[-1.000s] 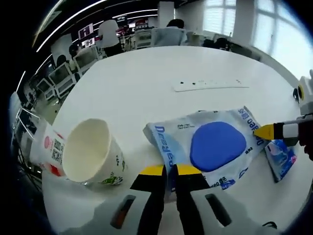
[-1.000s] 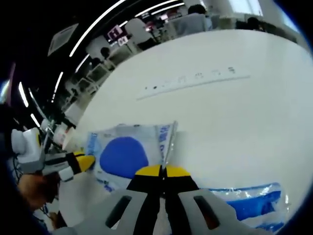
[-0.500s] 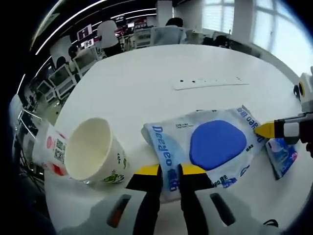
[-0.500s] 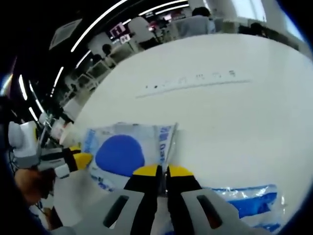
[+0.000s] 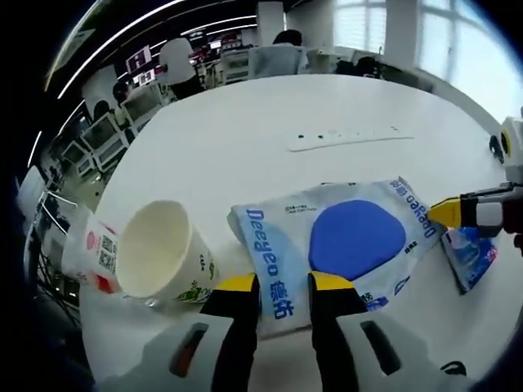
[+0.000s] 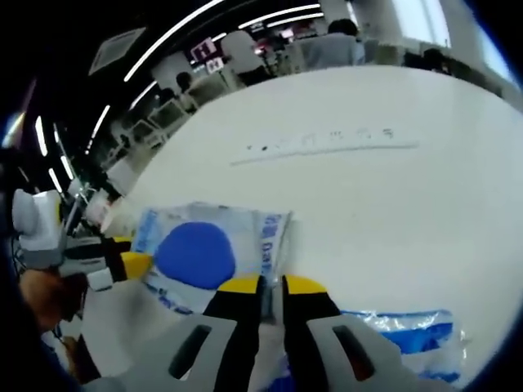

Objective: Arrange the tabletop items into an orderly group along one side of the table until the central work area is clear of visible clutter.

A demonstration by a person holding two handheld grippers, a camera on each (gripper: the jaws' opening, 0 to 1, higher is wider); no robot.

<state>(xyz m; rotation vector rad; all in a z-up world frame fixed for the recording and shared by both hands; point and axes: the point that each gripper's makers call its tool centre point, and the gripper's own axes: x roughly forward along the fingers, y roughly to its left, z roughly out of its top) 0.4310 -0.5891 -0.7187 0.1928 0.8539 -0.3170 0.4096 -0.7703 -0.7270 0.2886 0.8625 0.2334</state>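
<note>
A blue-and-white wet-wipes pack (image 5: pixel 343 241) with a blue oval lid lies flat on the white round table (image 5: pixel 245 139). My left gripper (image 5: pixel 283 287) stands open, and the pack's near edge lies between its jaws. My right gripper (image 6: pixel 270 287) is slightly open at the pack's (image 6: pixel 196 249) opposite edge, which lies flat. The right gripper (image 5: pixel 448 214) reaches into the left gripper view from the right. In the right gripper view the left gripper (image 6: pixel 133 264) shows at the left.
A white paper cup (image 5: pixel 159 255) lies on its side left of the pack, with a red-and-white packet (image 5: pixel 88 249) beyond it at the table's edge. A small blue-and-white packet (image 5: pixel 470 255) (image 6: pixel 404 347) lies beside the right gripper. A flat white power strip (image 5: pixel 351 139) sits mid-table.
Both grippers have opened and let go of the wipes pack. Its lifted edge at the right gripper has dropped flat onto the table.
</note>
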